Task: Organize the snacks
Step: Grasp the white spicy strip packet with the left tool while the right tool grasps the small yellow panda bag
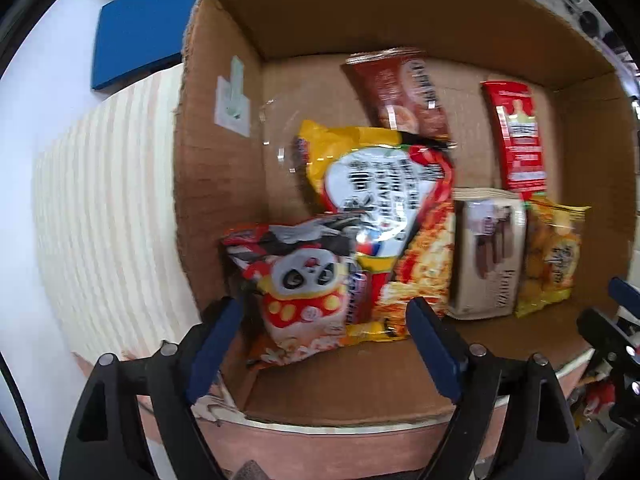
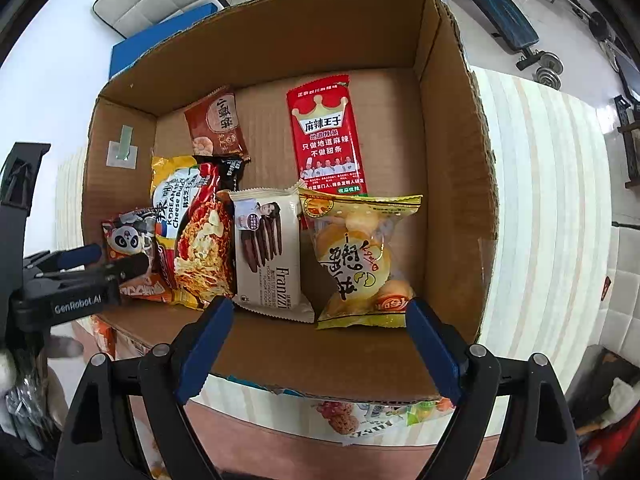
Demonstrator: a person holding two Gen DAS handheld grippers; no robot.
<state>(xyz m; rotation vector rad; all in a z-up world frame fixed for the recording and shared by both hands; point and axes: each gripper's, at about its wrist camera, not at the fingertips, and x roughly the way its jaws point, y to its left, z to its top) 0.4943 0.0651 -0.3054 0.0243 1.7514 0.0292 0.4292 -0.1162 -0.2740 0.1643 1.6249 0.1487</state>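
Both tools hang spread and empty over the cardboard box (image 2: 448,128): left tool (image 1: 324,344) above the panda snack bag (image 1: 304,280), right tool (image 2: 320,344) above the yellow bun bag (image 2: 360,256), packets laid side by side for tidy packing.

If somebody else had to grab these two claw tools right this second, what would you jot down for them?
Left gripper: open, holding nothing, over the panda snack bag.
Right gripper: open, holding nothing, over the yellow bun bag.
In the cardboard box, near row: panda bag, Korean cheese noodle pack, Franzzi cookie pack, bun bag. Behind them: brown snack packet, red spicy strip pack.
Done: six snacks lie in the box.
Left: more printed packaging shows under the box's near edge; I cannot tell whether it needs packing.
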